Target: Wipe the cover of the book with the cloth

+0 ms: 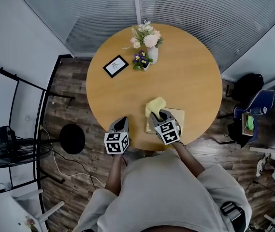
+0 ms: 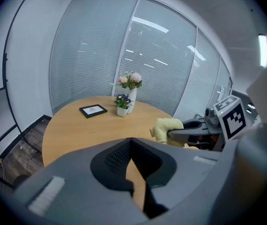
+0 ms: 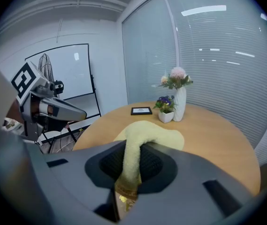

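Note:
A tan book (image 1: 178, 116) lies near the front edge of the round wooden table (image 1: 185, 76). A pale yellow cloth (image 1: 155, 105) drapes over the book's far left part. My right gripper (image 1: 163, 118) is shut on the cloth (image 3: 145, 132), just above the book. A strip of the brown cover (image 3: 123, 198) shows below the jaws. My left gripper (image 1: 120, 126) hovers over the table's front edge, left of the book, with its jaws together and nothing in them (image 2: 132, 140). From there the cloth (image 2: 164, 128) and the right gripper (image 2: 194, 131) appear to the right.
A white vase of flowers (image 1: 150, 45), a small pot of purple flowers (image 1: 142, 61) and a black picture frame (image 1: 115, 65) stand on the table's far side. On the floor are a fan (image 1: 7, 144) and a round black base (image 1: 72, 138) at left, and a chair with bags (image 1: 251, 110) at right.

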`<state>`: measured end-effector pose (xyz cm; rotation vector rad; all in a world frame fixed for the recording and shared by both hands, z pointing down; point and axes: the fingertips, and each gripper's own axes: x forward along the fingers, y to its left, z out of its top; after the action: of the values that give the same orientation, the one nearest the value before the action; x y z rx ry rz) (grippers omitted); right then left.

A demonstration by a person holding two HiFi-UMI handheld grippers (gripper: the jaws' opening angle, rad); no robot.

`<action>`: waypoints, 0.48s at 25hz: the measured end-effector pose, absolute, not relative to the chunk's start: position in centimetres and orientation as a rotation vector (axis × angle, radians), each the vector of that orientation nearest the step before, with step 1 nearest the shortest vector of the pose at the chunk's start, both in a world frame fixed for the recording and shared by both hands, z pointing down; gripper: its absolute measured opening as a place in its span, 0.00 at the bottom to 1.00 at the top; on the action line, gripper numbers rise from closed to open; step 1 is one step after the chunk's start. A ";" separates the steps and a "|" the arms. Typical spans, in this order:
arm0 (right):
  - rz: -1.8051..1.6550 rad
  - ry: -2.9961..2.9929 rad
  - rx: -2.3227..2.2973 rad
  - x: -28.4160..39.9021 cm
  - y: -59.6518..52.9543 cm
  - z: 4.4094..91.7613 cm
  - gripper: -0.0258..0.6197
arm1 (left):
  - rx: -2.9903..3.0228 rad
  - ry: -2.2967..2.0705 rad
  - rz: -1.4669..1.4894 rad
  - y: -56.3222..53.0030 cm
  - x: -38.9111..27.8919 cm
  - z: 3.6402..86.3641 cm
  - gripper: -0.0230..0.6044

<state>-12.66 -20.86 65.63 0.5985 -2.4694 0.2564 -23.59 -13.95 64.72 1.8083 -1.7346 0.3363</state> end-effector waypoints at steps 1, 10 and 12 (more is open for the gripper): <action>0.250 -2.456 0.591 -12.8 -20.9 66.0 0.13 | 1.807 -1.733 0.335 -14.0 -23.7 64.8 0.05; 0.241 -2.331 0.539 -13.3 -21.4 69.8 0.13 | 1.819 -1.714 0.323 -14.2 -23.5 64.7 0.05; 0.272 -2.309 0.534 -13.5 -21.5 70.7 0.13 | 1.817 -1.710 0.321 -14.1 -23.5 64.8 0.05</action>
<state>-13.50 -21.49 70.71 0.5336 -2.3086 0.2719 -23.55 -14.08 64.82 1.8170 -1.7102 0.3214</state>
